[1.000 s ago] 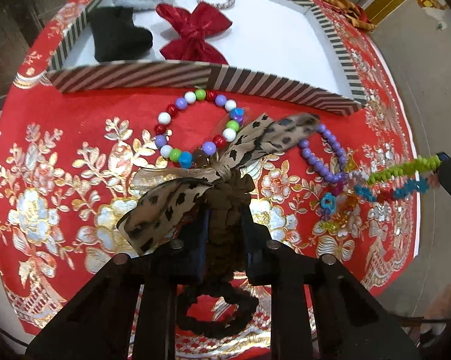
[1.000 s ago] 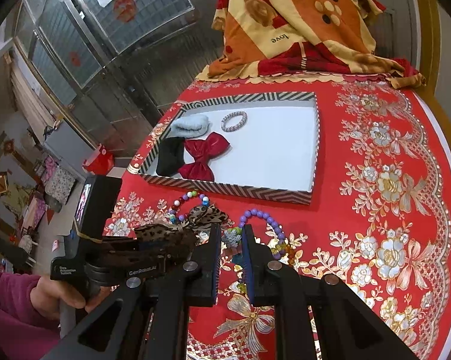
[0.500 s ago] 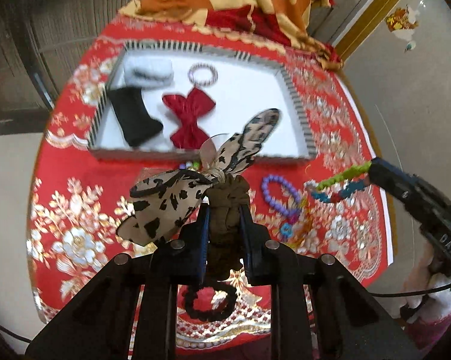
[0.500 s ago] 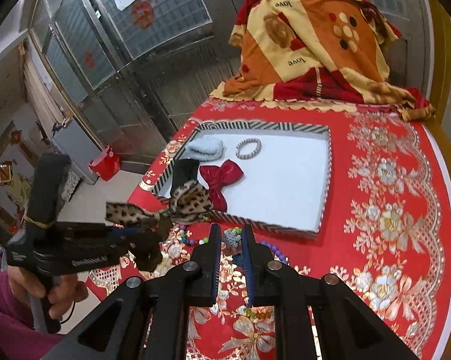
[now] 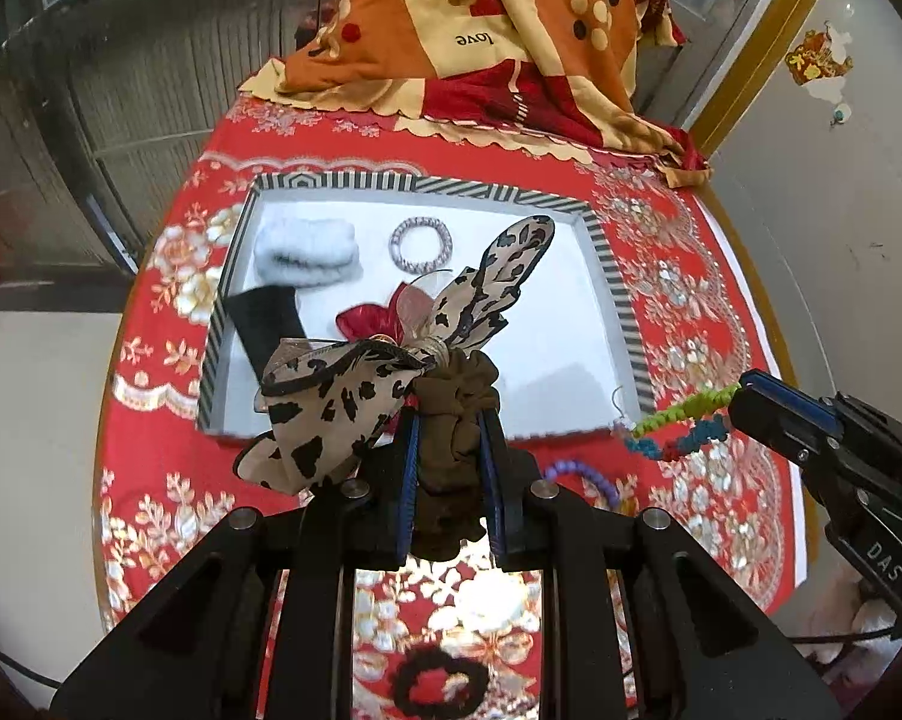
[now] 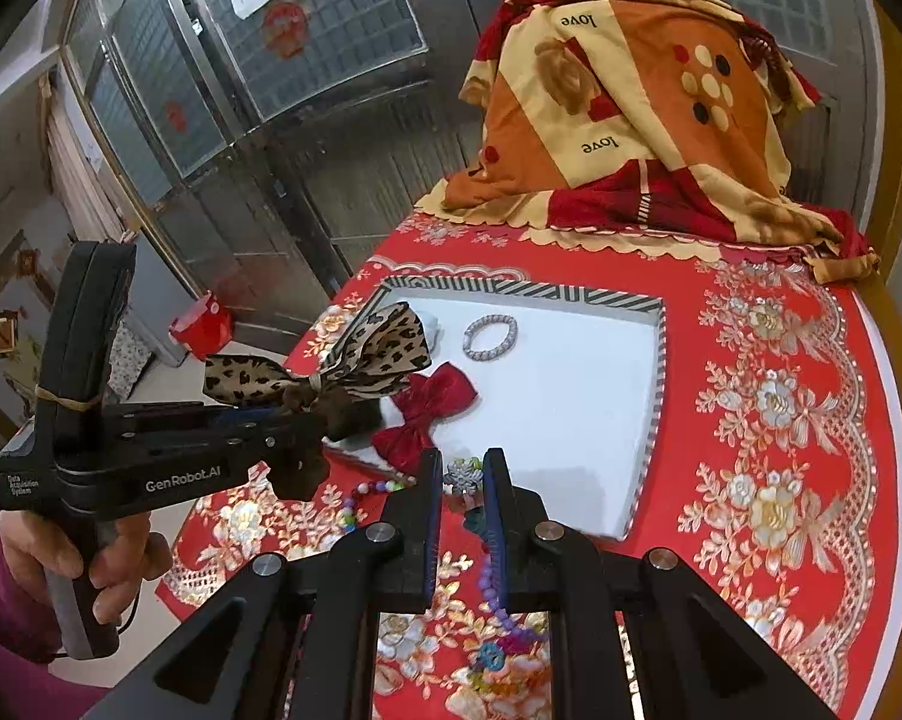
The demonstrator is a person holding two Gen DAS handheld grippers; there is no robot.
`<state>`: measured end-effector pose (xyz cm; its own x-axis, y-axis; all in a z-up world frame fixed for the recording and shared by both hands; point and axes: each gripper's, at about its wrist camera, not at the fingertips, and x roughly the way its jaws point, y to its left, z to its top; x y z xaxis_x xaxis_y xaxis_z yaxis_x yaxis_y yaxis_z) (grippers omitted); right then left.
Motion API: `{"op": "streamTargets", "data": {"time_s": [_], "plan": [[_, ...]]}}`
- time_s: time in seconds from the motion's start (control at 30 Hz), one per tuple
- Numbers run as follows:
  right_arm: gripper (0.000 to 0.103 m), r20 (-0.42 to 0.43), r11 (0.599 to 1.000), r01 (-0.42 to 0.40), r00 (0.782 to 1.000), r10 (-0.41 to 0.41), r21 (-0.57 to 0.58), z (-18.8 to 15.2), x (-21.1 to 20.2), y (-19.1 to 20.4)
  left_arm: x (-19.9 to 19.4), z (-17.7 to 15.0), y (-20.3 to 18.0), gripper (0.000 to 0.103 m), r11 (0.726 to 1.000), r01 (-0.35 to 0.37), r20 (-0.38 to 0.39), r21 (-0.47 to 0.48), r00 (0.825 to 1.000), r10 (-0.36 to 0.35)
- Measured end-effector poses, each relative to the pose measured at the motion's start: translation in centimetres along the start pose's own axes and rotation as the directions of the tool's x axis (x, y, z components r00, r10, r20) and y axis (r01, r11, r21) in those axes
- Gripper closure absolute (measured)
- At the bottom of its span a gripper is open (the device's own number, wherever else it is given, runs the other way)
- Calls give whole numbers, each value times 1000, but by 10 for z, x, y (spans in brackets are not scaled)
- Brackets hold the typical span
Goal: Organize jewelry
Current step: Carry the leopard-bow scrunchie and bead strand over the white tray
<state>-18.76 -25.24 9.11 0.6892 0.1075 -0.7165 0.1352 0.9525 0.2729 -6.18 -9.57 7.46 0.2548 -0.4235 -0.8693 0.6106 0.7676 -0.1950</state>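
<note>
On left gripper, "GenRobot.AI", smaller print illegible

leopard bow scrunchie aloft, beaded strand dangling

Inventory: one striped tray is counted. One white fluffy band, one silver bracelet, one red bow and one black item are contained. One leopard bow scrunchie and one beaded strand are gripped; one black scrunchie is counted at the table's near edge.
</note>
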Motion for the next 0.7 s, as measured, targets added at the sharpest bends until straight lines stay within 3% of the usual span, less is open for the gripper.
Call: {"op": "streamTargets", "data": {"time_s": [0.27,0.7], "plan": [[90,-26,1000,16,1000,-16,3,21,22,-16,27,23,-8,86,1000,-11,-22,2,1000,12],[90,-135,1000,7,991,-6,4,54,99,-45,84,52,-9,86,999,-21,-97,-42,995,17]]}}
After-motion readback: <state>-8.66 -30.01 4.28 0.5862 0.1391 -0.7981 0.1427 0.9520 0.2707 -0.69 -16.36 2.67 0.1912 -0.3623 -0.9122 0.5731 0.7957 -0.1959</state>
